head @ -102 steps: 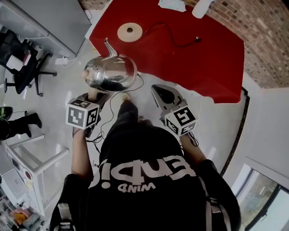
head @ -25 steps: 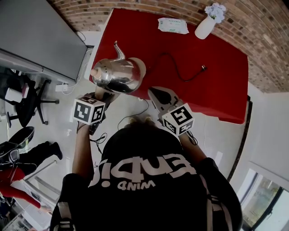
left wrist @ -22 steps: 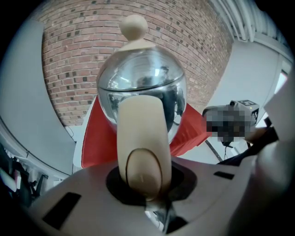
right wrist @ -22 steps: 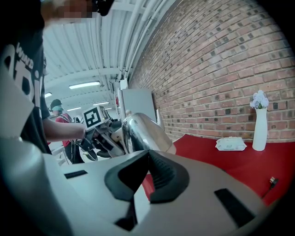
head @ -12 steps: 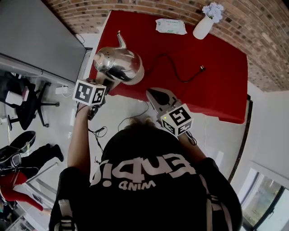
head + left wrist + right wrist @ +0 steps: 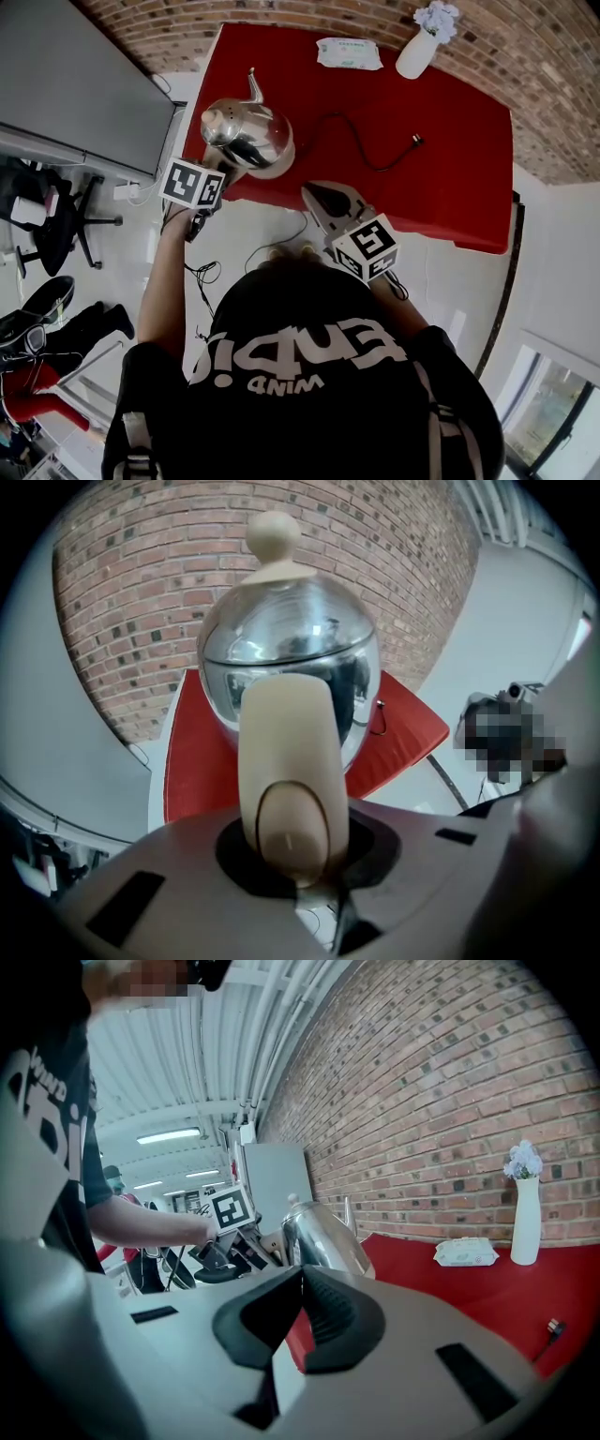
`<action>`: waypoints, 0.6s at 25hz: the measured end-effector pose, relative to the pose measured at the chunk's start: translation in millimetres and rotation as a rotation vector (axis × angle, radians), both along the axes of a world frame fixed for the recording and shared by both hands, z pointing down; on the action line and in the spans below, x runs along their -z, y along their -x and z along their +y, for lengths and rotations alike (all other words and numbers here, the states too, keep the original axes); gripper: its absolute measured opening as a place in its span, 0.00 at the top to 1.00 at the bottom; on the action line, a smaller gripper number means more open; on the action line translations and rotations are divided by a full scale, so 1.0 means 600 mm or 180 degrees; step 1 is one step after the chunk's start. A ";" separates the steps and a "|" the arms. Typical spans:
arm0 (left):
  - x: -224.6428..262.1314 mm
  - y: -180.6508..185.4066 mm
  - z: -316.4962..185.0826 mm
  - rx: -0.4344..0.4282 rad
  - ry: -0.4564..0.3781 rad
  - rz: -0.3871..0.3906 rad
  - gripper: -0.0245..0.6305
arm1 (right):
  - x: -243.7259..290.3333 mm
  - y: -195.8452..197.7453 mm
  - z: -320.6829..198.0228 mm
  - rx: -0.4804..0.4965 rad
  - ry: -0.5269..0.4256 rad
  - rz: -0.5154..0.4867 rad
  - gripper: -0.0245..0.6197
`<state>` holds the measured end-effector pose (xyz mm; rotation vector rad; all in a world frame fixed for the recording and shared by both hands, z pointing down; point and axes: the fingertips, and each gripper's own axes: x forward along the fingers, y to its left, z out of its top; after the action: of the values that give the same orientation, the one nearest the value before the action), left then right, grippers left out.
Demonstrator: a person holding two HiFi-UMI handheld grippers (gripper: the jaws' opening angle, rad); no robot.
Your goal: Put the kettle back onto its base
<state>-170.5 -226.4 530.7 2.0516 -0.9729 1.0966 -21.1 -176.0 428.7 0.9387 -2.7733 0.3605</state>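
The shiny steel kettle (image 6: pixel 246 136) with its thin spout and cream knob is over the near left corner of the red table (image 6: pixel 441 169). The round cream base (image 6: pixel 280 166) shows only as a rim under the kettle's right side; whether the kettle rests on it I cannot tell. My left gripper (image 6: pixel 223 174) is shut on the kettle's cream handle (image 6: pixel 286 771), with the mirrored kettle body (image 6: pixel 291 667) straight ahead. My right gripper (image 6: pixel 315 193) hangs near the table's front edge, shut and empty, to the right of the kettle (image 6: pixel 319 1237).
A black cord (image 6: pixel 356 141) with a plug (image 6: pixel 413 141) runs from the base across the table. At the table's far edge by the brick wall stand a white vase (image 6: pixel 419 52) and a tissue pack (image 6: pixel 349 53). A grey cabinet (image 6: pixel 66 84) and office chair (image 6: pixel 56 211) stand left.
My left gripper has carried the kettle away from me and lower, from beside the table's edge to over the base at the table's left corner. The right gripper has stayed put.
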 end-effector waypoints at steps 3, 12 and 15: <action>-0.016 -0.002 -0.005 -0.0008 0.0054 -0.0019 0.88 | -0.001 -0.002 -0.006 -0.0008 0.0010 0.0001 0.93; -0.058 -0.006 -0.013 -0.0022 0.0153 -0.0156 0.88 | -0.009 -0.007 -0.020 -0.0010 0.0051 0.0000 0.93; -0.064 -0.007 -0.017 -0.0014 0.0164 -0.0164 0.88 | -0.011 -0.010 -0.026 -0.0022 0.0056 0.0001 0.93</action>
<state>-166.5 -236.4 569.2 1.9942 -0.9559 1.1699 -15.1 -191.6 435.1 0.9443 -2.7629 0.3850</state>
